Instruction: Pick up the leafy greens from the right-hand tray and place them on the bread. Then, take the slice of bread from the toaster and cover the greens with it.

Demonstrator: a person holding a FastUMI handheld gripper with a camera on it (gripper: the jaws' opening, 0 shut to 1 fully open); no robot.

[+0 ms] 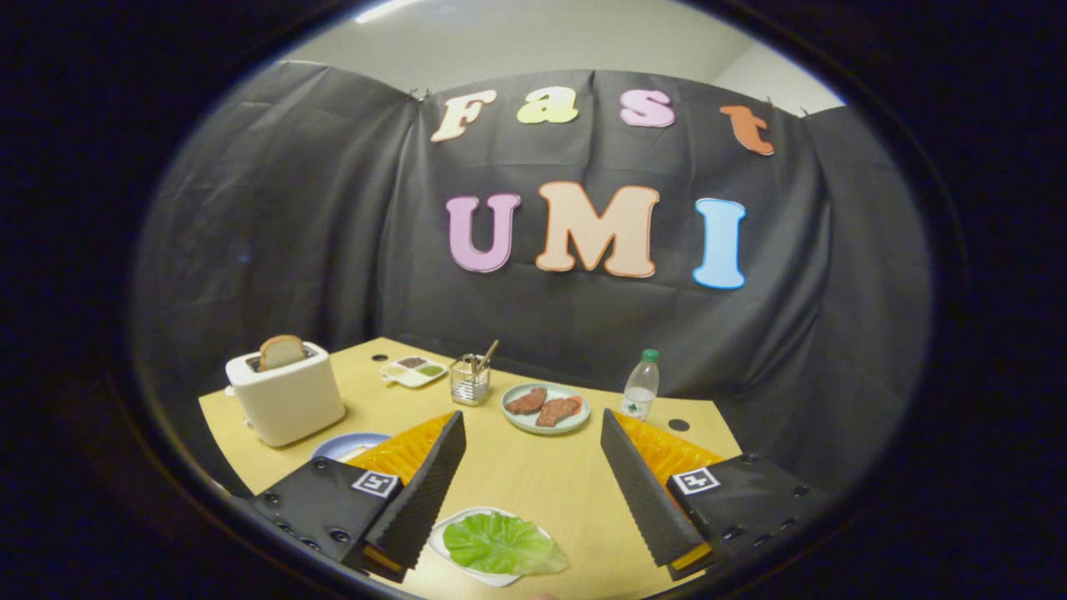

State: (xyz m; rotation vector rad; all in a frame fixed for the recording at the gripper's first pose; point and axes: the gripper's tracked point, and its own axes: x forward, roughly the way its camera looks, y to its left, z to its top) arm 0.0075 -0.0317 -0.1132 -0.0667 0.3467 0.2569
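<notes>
Leafy greens (503, 543) lie on their white tray (442, 546), low between my gripper (533, 467) fingers, jaws released and empty; first step pending, I judge: descend and grasp.

One toaster (286, 402), two meat slices (543, 407) — one bottle (640, 386)

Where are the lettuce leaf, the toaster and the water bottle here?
lettuce leaf (503, 543), gripper view, middle of the leaf.
toaster (286, 400), gripper view, front wall.
water bottle (641, 389), gripper view, clear body.
</notes>
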